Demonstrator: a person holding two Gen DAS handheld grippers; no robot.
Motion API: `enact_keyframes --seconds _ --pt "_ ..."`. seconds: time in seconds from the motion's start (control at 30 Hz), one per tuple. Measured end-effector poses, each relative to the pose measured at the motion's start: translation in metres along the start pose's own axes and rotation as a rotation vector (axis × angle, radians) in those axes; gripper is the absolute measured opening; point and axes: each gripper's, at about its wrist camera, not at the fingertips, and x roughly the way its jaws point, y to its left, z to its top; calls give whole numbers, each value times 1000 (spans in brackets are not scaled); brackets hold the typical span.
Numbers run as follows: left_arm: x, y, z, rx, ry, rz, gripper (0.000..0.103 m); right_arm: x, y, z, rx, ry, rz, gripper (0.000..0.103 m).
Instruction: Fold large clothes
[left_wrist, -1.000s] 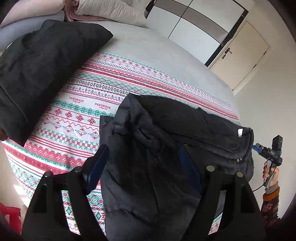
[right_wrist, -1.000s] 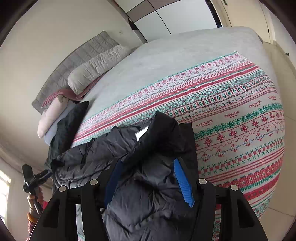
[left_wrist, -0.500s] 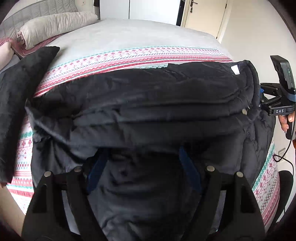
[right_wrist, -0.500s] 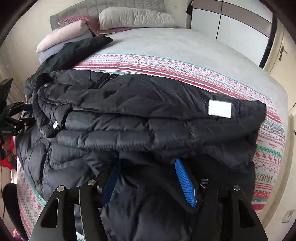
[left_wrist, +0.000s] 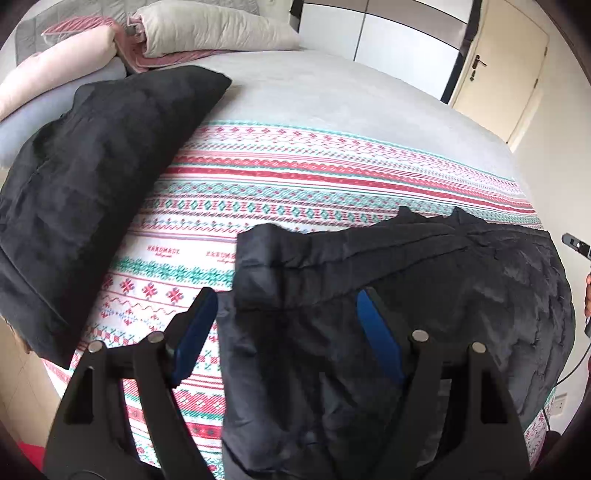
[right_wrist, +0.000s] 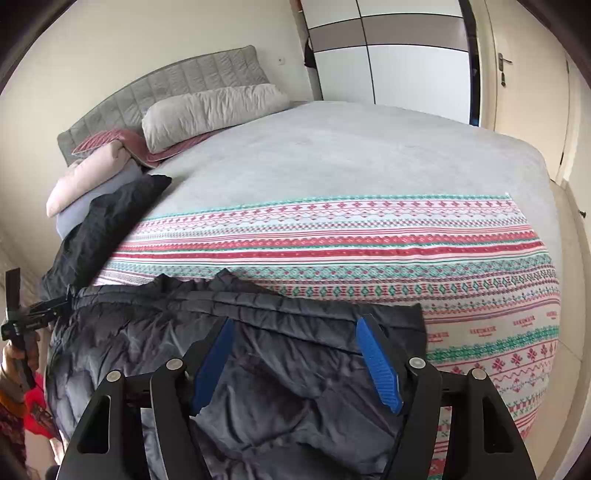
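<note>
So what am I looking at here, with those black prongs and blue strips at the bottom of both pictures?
No robot: a person carries a two-fingered hand tool in each hand, each with a fisheye camera looking along its fingers. One picture is from the left gripper, the other from the right gripper. Both are open and hold nothing. Below them a black quilted puffer jacket lies on a red-and-green patterned blanket on the bed. A second folded black garment lies further up, near the pillows.
</note>
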Motion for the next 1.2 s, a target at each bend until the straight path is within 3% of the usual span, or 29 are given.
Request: enact_keyframes --seconds 0.13,0.17,0.23,0.27,0.3,0.33,0.47,0.57,0.7,0.93,1.07,1.2 --pt "21 30 -4 -161 53 -72 78 17 -35 -12 101 61 -10 73" --pt "23 32 -4 -189 52 -110 72 24 -40 -14 123 71 2 73" --pt "26 28 -1 -215 72 -202 42 34 -43 -16 152 78 43 72" --pt "26 22 2 -210 78 -201 18 37 -39 -17 154 78 63 57" --pt "22 14 5 -188 55 -174 12 39 -37 -16 154 85 75 40" --pt "15 7 8 -162 17 -158 11 42 -32 -15 156 99 78 3" --pt "-16 -4 26 -152 -153 -122 10 22 -28 3 162 -30 -13 3" --pt "-18 -5 44 -143 -218 -83 10 15 -36 22 211 -82 -39 3" --pt "20 -6 57 -144 -181 -12 10 37 -39 35 245 -69 -59 3" --pt "83 3 48 -169 -98 73 14 89 -46 26 265 -11 -187 3" --pt "99 10 41 -154 -39 153 32 105 -49 15 257 23 -209 3" --pt "84 10 39 -120 -36 221 39 98 -42 14 226 26 -249 6"
